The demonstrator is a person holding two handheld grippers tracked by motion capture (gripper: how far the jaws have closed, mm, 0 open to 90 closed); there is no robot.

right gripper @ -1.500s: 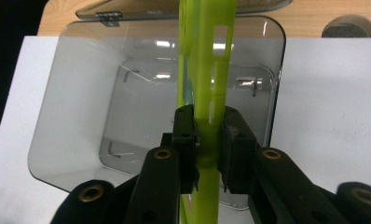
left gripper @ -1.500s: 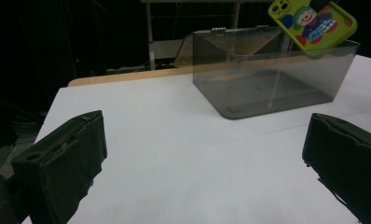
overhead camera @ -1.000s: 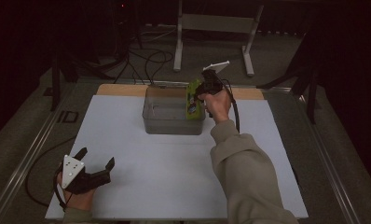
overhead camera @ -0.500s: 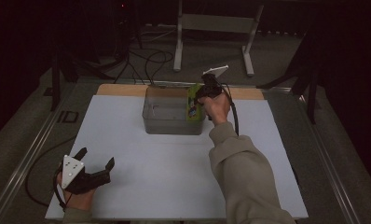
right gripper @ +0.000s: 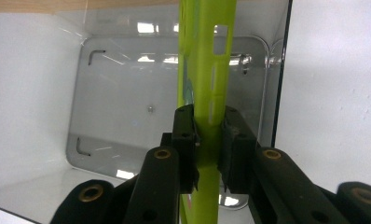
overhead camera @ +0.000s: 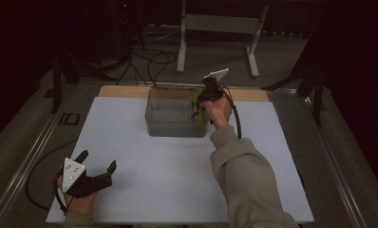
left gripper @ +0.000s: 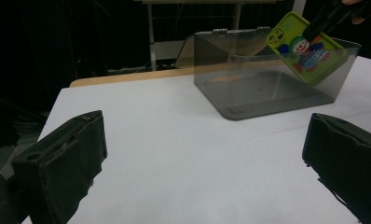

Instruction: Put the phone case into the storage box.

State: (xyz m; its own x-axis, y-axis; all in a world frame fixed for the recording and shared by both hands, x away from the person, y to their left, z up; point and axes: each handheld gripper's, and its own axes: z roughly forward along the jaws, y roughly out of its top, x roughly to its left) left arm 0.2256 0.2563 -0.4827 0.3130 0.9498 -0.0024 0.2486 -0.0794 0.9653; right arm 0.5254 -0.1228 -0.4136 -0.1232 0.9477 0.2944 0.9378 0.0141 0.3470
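One white table point(overhead camera: 177, 190) in a dark room. My right gripper point(right gripper: 207, 140) pinches the green phone case point(right gripper: 204, 56) inside the clear box point(overhead camera: 170, 128); my left gripper point(overhead camera: 94, 164) gapes, holding nothing.

My right gripper point(overhead camera: 202, 99) is closed, arm stretched forward; my left gripper point(overhead camera: 98, 166) rests low, jaws apart.

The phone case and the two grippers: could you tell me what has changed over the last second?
Hardly anything. The right gripper stays shut on the phone case, held tilted in the clear box. The left gripper rests open near the table's front edge.
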